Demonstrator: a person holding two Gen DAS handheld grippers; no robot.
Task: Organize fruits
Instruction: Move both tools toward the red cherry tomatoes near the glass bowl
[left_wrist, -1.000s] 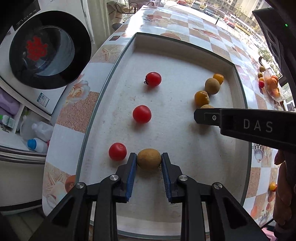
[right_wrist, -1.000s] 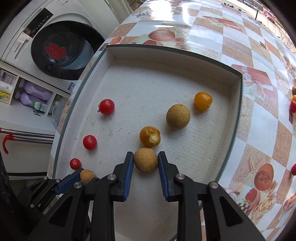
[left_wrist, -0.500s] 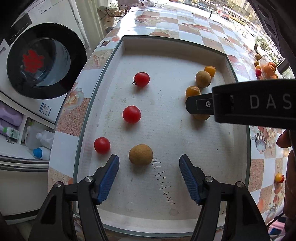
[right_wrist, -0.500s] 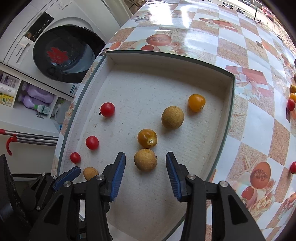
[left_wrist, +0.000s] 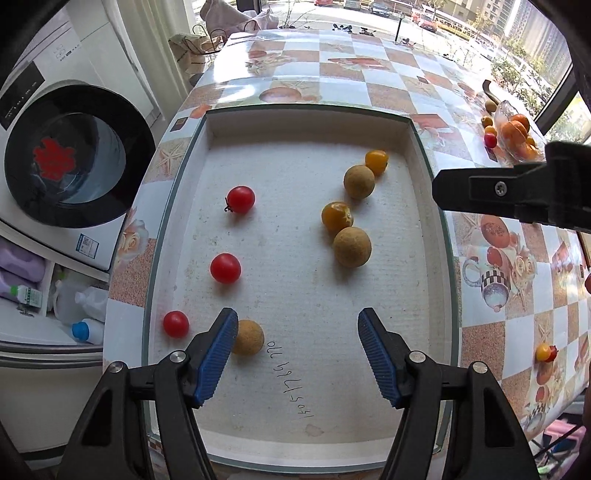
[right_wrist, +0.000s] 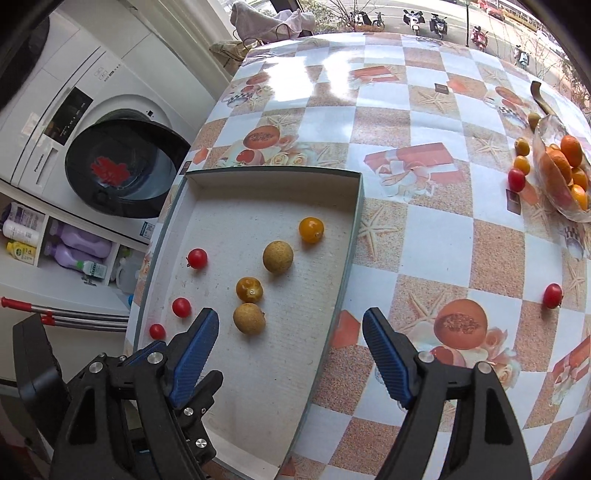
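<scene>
Fruits partly sorted into the tray, strays left on the table

Fruits lay below both of your tools, and neither tool held one. Your left gripper (left_wrist: 297, 349) stood released, jaws apart with nothing pressed between the pads; a brown round fruit (left_wrist: 248, 337) sat in the lower left of that frame, just beside the left pad and partly hidden by it, so you could not tell whether they touched. Your right gripper (right_wrist: 290, 349) had its jaws opening, and nothing sat between them; the nearest brown fruit (right_wrist: 249, 318) lay just above the left pad, clear of it.

Outward from there, the white tray (left_wrist: 306, 122) showed your sorting. Three red tomatoes (left_wrist: 225, 268) ran in a column down its left side. On its right side a second line alternated: yellow tomato (left_wrist: 376, 162) at the top, a brown fruit, another yellow one (left_wrist: 337, 216), then the brown one nearest you. That much read as done.

What remained, as far as the frames showed, sat outside the tray. A lone red tomato (right_wrist: 552, 295) lay at the right edge of the right wrist view on the checked tablecloth (right_wrist: 424, 229). More small red and yellow fruits clustered beside the glass bowl (right_wrist: 554, 192) of oranges in the upper right. A small yellow-and-red one (left_wrist: 544, 352) rested at the lower right of the left wrist view. You looked about midway.
</scene>
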